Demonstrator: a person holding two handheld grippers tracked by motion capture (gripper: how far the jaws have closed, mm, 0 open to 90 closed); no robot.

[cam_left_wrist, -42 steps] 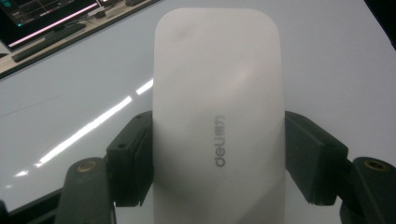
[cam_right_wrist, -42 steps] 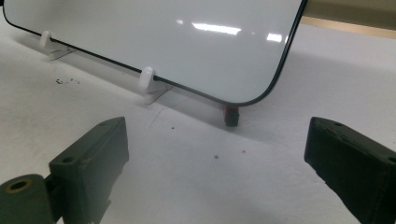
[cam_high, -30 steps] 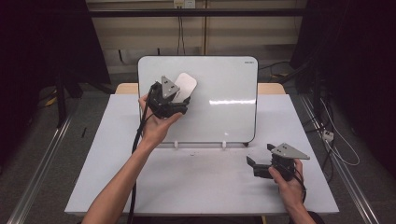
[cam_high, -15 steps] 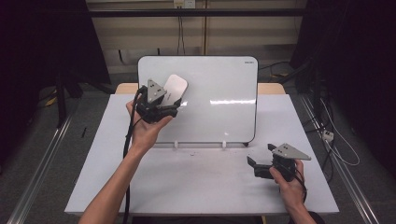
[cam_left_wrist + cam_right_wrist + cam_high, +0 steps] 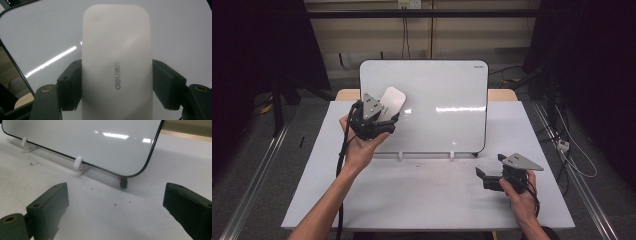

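Observation:
A white whiteboard (image 5: 442, 105) stands upright on small white feet at the back of the table. My left gripper (image 5: 384, 112) is shut on a white whiteboard eraser (image 5: 392, 101), held against the board's upper left part. In the left gripper view the eraser (image 5: 117, 65) with grey lettering sits clamped between both jaws, with the whiteboard (image 5: 180, 32) close behind it. My right gripper (image 5: 484, 176) rests low on the table near the board's lower right corner, jaws wide open. The right gripper view shows the whiteboard (image 5: 82, 142), its white feet (image 5: 79, 166), and nothing between the jaws.
The white table (image 5: 427, 200) spreads wide in front of the board, with small dark specks (image 5: 35, 164) near the left foot. A dark stub (image 5: 123, 182) sits under the board's lower right corner. Cables hang beyond the table's right side.
My left gripper has carried the eraser leftward along the whiteboard's upper part. The right gripper has stayed where it was.

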